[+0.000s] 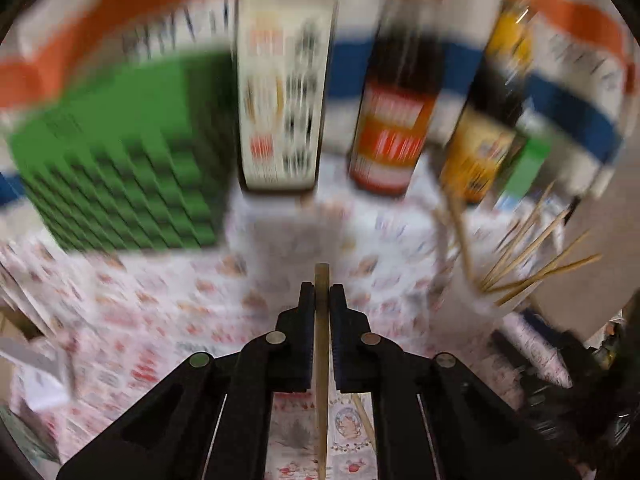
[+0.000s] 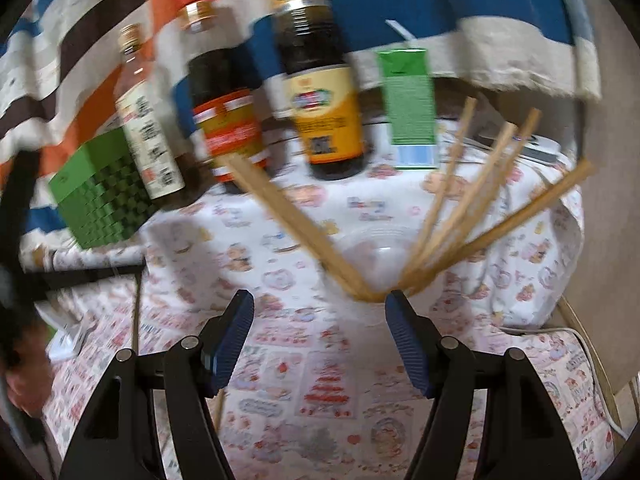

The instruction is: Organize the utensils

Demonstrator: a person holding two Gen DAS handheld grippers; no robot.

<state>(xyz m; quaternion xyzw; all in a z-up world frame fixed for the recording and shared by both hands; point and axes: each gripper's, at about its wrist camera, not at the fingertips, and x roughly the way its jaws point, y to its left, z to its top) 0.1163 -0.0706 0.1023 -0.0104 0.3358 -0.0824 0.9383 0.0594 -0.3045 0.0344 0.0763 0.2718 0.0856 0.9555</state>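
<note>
Left tongs (image 1: 322, 292) pinching one chopstick (image 1: 321, 360), lower centre. Right tongs (image 2: 320, 320) spread, empty, just below clear cup (image 2: 376, 256) of chopsticks (image 2: 460, 216).

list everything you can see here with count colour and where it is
chopstick: one, tan, clamped between the left tool's fingers
chopsticks in cup: several, tan, fanned out, exact count unclear
cup: one, clear, just ahead of the right tool
bottles: three, two dark and one pale, in a row at the back
green box: one, checked pattern, back left
green carton: one, with a straw, right of the bottles
tablecloth: one, white with pink prints, under everything
striped cloth: one, blue, orange, brown and white, behind
left tool: black, shut on the chopstick
right tool: black with blue pads, open, holding nothing
</note>
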